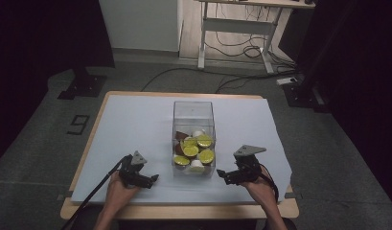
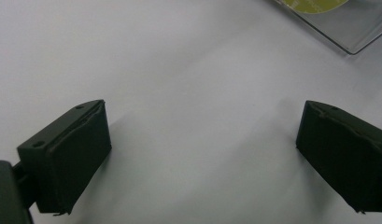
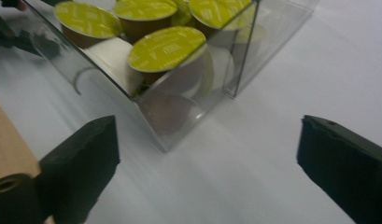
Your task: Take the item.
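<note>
Here the clear box (image 3: 198, 93) sits just beyond the right gripper (image 3: 207, 154) — jaws wide apart.

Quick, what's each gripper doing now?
Left gripper: open, holding nothing.
Right gripper: open, holding nothing, beside the clear box.

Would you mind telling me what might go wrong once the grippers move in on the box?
1. The clear box looks light, and an open right gripper near its corner may push it aside.
2. The capsules lie piled loosely, so they may shift or spill if the box tips.
</note>
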`<action>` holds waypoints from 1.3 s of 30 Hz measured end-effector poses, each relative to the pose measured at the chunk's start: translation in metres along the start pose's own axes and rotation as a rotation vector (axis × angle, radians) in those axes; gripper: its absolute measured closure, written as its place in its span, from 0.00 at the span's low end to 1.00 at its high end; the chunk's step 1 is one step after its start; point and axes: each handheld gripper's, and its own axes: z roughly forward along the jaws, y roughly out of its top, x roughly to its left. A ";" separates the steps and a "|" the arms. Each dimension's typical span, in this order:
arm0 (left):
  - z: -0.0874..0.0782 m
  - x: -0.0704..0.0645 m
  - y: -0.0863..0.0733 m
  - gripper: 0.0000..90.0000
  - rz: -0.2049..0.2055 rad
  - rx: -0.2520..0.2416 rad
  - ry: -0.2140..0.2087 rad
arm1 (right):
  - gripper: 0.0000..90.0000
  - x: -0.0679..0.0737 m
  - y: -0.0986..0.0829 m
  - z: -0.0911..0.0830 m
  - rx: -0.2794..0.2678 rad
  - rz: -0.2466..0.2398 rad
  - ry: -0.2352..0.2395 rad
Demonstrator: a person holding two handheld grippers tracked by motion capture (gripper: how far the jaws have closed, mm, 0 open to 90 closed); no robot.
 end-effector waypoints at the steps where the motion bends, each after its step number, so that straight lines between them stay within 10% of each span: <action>1: 0.000 0.000 0.000 0.03 0.000 0.000 0.000 | 0.09 0.001 0.002 0.000 -0.002 -0.003 -0.003; 39: 0.000 0.000 0.000 0.03 0.001 0.000 -0.001 | 0.22 0.020 0.061 0.036 0.037 -0.031 0.090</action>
